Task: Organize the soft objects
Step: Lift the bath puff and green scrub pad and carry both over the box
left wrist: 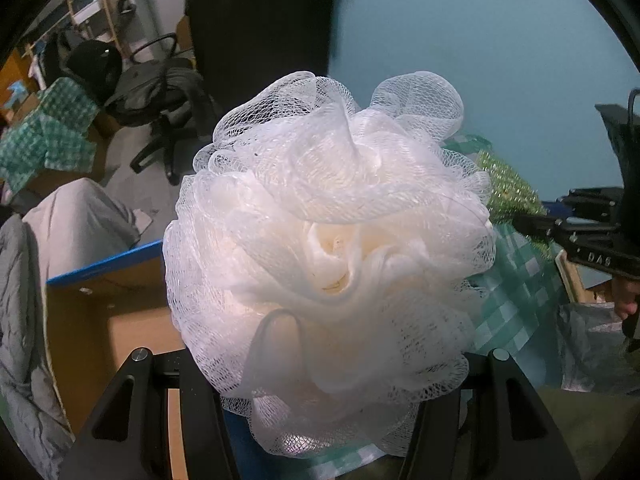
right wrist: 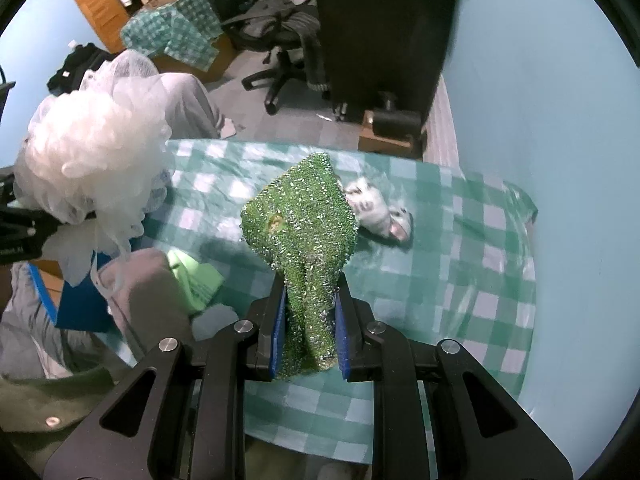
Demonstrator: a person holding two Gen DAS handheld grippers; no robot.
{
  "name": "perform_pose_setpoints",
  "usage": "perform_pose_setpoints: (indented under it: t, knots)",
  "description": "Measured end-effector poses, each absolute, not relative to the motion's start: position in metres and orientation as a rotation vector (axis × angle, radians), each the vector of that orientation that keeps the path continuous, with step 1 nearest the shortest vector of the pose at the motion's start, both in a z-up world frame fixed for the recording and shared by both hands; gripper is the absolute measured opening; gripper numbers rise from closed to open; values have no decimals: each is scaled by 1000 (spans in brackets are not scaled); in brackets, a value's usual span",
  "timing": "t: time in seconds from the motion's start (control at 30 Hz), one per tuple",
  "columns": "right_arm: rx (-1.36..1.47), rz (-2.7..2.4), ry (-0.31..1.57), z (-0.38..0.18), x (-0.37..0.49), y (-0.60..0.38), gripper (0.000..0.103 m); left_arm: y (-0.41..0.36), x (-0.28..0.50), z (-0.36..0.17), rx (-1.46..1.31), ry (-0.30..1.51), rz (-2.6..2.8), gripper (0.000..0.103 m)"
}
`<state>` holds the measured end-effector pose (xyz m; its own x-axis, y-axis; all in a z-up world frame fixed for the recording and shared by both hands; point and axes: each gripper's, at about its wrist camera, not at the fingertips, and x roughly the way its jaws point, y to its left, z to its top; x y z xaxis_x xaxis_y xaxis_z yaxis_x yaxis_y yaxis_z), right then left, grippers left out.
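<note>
A big white mesh bath pouf (left wrist: 332,248) fills the left wrist view. My left gripper (left wrist: 320,380) is shut on its lower part, and the mesh hides the fingertips. In the right wrist view the same pouf (right wrist: 92,152) hangs in the air at the left, above the table's edge. My right gripper (right wrist: 310,320) is shut on a glittery green scrubbing cloth (right wrist: 300,220), which stands up between the blue pads (right wrist: 278,332). The right gripper (left wrist: 580,240) also shows at the right edge of the left view, with the green cloth (left wrist: 508,188) beside it.
A table under a green checked cloth (right wrist: 460,280) lies below. On it is a small white and grey soft item (right wrist: 380,212). A light green cloth (right wrist: 196,276) and a grey soft thing (right wrist: 148,292) lie at its left. A cardboard box with a blue rim (left wrist: 120,300) stands lower left. An office chair (right wrist: 276,40) stands behind.
</note>
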<state>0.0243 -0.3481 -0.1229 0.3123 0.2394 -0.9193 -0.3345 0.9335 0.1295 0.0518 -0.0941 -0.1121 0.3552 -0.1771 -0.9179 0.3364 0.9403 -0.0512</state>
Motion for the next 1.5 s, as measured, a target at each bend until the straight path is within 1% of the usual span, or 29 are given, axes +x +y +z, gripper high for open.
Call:
perform_pose_setpoints:
  t: [0.43, 0.73, 1.2, 1.5]
  knots:
    - [-141, 456, 1148, -89, 38, -307, 19, -61, 26, -97, 111, 1155, -237, 56]
    - [-175, 535, 1121, -74, 44, -268, 19, -24, 11, -90, 53, 1153, -144, 56]
    - [-255, 702, 1107, -75, 48, -184, 19, 42, -14, -93, -52, 1159, -1, 56]
    - [-300, 803, 1112, -84, 49, -126, 19, 81, -31, -103, -105, 1177, 89, 56]
